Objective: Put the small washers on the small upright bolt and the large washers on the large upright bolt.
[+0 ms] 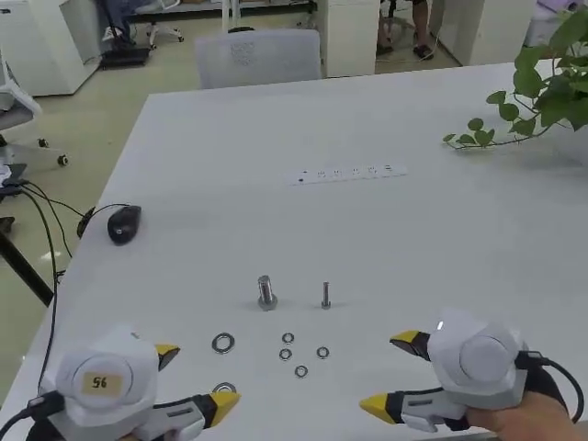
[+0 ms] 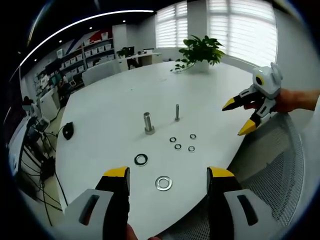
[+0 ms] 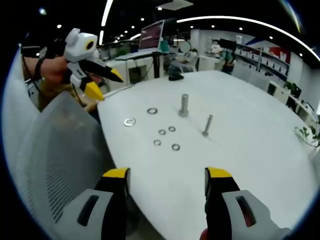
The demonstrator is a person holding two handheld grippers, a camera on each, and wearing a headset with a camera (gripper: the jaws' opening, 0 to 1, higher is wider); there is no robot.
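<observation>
No washer placed yet; left gripper [image 2: 168, 173] and right gripper [image 3: 167, 173] empty, fingers wide. Two large steel washers [image 1: 222, 344], four small steel washers [image 1: 300, 371] lie on white table [image 1: 367, 239] before thick upright bolt [image 1: 266, 294] and thin upright bolt [image 1: 326, 296]. Next, likely: pinch nearest washer's rim.

bright, even light; fisheye-warped edges

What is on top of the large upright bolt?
Nothing: the large bolt is bare. Both large washers lie on the table; in the head view the left hand-held gripper partly covers one.
</observation>
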